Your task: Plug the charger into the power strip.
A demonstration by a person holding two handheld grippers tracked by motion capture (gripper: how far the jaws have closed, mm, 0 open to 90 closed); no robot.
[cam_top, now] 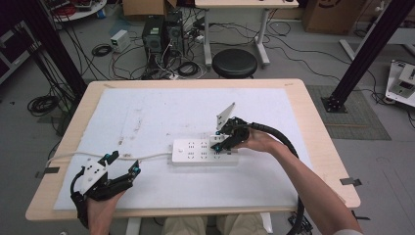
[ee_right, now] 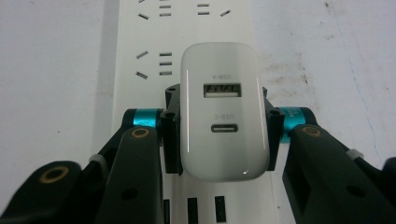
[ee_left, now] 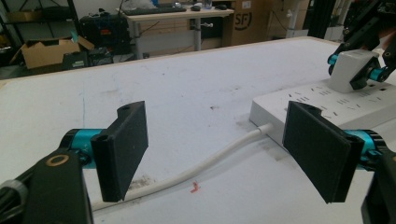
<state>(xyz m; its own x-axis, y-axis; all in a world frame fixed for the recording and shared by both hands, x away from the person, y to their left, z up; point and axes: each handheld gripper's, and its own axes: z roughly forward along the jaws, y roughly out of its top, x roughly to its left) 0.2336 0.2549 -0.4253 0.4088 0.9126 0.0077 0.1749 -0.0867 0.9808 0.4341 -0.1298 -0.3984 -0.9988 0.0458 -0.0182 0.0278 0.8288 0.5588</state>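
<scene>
The bench [cam_top: 313,127] carries a white mat [cam_top: 147,117] that gives the work a plain, flat ground. On the mat lies a white power strip [cam_top: 195,152], lengthwise across the person's reach, its cord [cam_top: 147,156] trailing off to the left edge so it stays clear of the sockets.

The right tool [cam_top: 221,142] sits directly over the strip near its right end, pointing down, and its pads are clamped on the two flat sides of a white USB charger [ee_right: 219,116]. The grip on the sides leaves the port face towards the camera and the plug end towards the strip — the stance suits pressing it straight into a socket or drawing it straight out, though which of the two cannot be told.

The left tool [cam_top: 122,164] rests low at the near left of the mat, its pads wide apart with nothing between them. It points along the cord at the strip's end — probably waiting to steady the strip.
</scene>
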